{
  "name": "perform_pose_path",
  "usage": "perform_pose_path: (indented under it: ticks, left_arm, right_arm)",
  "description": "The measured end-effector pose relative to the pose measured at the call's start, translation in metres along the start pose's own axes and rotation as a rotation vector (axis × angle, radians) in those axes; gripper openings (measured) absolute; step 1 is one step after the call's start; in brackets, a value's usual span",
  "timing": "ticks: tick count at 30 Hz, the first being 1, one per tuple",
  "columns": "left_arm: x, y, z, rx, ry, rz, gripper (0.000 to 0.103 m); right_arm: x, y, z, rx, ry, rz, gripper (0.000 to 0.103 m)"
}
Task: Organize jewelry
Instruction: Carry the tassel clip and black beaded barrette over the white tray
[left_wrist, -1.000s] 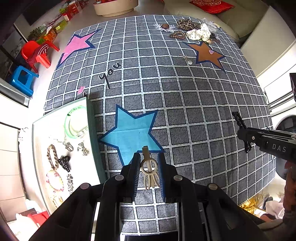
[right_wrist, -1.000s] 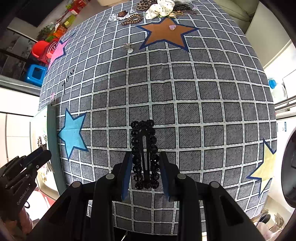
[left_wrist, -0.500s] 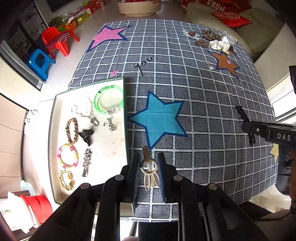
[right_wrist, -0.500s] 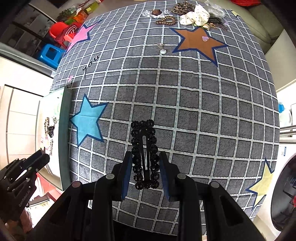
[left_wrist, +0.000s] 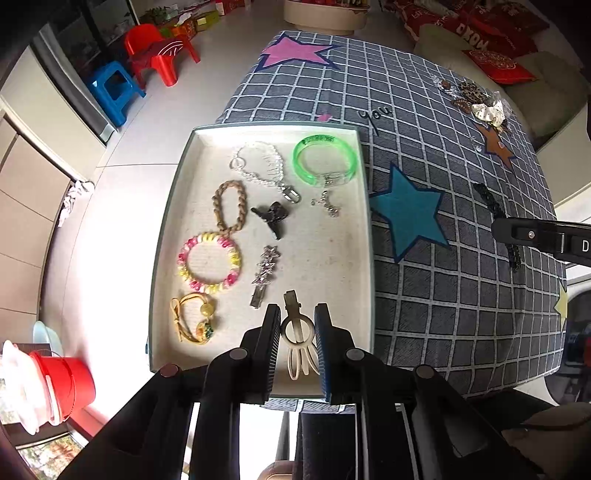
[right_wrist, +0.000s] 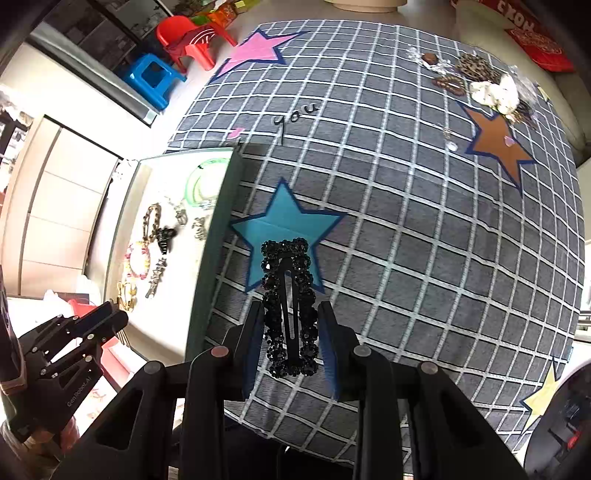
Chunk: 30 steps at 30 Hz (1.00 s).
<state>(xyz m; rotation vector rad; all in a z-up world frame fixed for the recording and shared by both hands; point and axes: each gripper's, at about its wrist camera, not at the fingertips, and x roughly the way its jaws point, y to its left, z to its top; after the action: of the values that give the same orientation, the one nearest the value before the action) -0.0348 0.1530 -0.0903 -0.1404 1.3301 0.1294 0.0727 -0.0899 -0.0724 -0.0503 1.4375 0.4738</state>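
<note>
- Because the grid-patterned tablecloth (right_wrist: 424, 229) is the sorting surface, everything sits on it: tray at the left edge, unsorted pile at the far right corner.
- Tray (left_wrist: 364, 229) lies flat with its right wall just beside the blue star (left_wrist: 410, 210). It collects finished pieces, spaced apart so none tangle: green bangle (left_wrist: 325, 158), clear bead bracelet (left_wrist: 258, 166), braided tan loop (left_wrist: 229, 206), pink-yellow bracelet (left_wrist: 208, 262), black claw clip (left_wrist: 273, 218), silver clip (left_wrist: 264, 273).
- Unsorted heap (right_wrist: 484, 83) is well apart from both grippers; judged as remaining work.
- Left gripper (left_wrist: 297, 332) hangs over the tray's near right part, above a bare patch. Fingers closed on a cream hair clip (left_wrist: 297, 332), pinched at its ring, prongs toward the camera. Judgement: positioned for release into that gap.
- Right gripper (right_wrist: 290, 325) is over the cloth near the blue star, outside the tray. Fingers clamp a black beaded hair clip (right_wrist: 290, 295) lengthwise, presumably waiting its turn.
</note>
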Motion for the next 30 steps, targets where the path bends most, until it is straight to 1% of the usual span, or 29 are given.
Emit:
perform_pose_path:
  ticks: [4, 8, 14, 20, 25, 30]
  left_arm:
    - [0.005, 0.024, -0.01, -0.036, 0.014, -0.003, 0.026]
    - [0.01, 0.038, -0.019, -0.053, 0.025, -0.022, 0.026]
    - [0.024, 0.049, -0.025, -0.069, 0.045, -0.044, 0.026]
    - [0.041, 0.049, -0.022, -0.082, 0.065, -0.059, 0.026]
    - [0.055, 0.047, -0.02, -0.076, 0.084, -0.063, 0.026]
    - [0.067, 0.047, -0.018, -0.097, 0.098, -0.065, 0.026]
  right_arm:
    - [0.013, 0.04, 0.006, -0.067, 0.019, 0.022, 0.032]
    - [0.03, 0.077, 0.009, -0.128, 0.046, 0.04, 0.032]
    - [0.051, 0.11, 0.005, -0.19, 0.089, 0.053, 0.032]
    - [0.064, 0.12, 0.005, -0.212, 0.114, 0.034, 0.032]
    - [0.074, 0.12, 0.01, -0.213, 0.131, 0.019, 0.032]
    - [0.087, 0.119, 0.018, -0.204, 0.142, 0.016, 0.032]
